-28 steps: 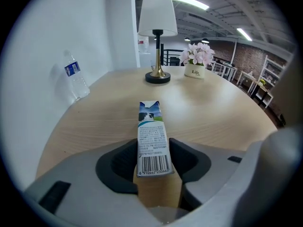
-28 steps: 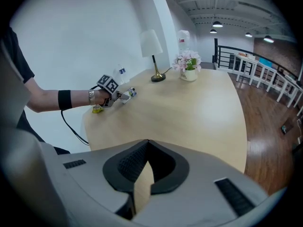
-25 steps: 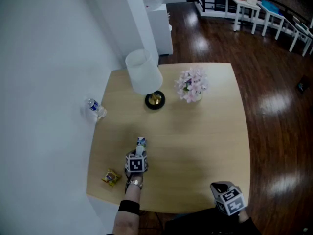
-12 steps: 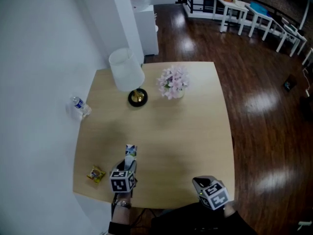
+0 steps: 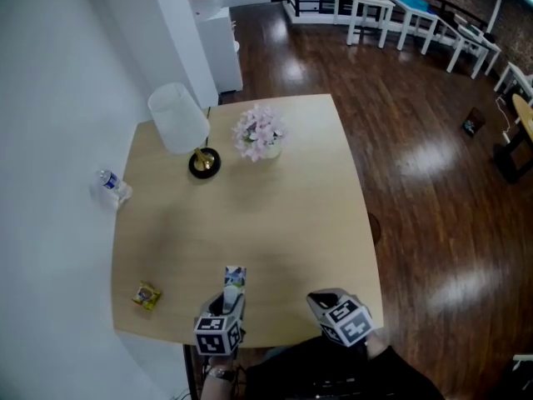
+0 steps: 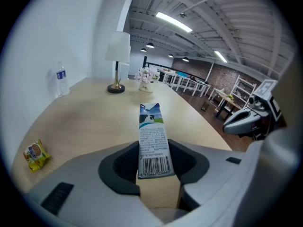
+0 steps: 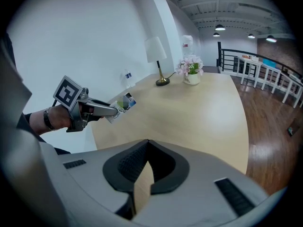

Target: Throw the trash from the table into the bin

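Note:
A small milk carton (image 6: 152, 141) with a cow print and a barcode is clamped between the pads of my left gripper (image 6: 154, 171) and sticks out forward. In the head view the carton (image 5: 235, 277) hangs over the table's near edge, with the left gripper (image 5: 227, 300) shut on it. My right gripper (image 5: 323, 302) hovers at the near edge to the right, jaws shut on nothing (image 7: 146, 167). It sees the left gripper (image 7: 103, 109) and the carton (image 7: 125, 102). A yellow snack packet (image 5: 146, 295) lies at the near left corner. No bin is in view.
On the wooden table (image 5: 291, 223) stand a white lamp (image 5: 179, 122) and a pot of pink flowers (image 5: 259, 132). A water bottle (image 5: 111, 183) sits at the left edge by the white wall. Dark wood floor lies to the right, with white tables (image 5: 391, 11) far back.
My left gripper has drawn back toward the table's near edge and risen, carrying the carton with it. The right gripper has stayed in place. The head view has swung to the right.

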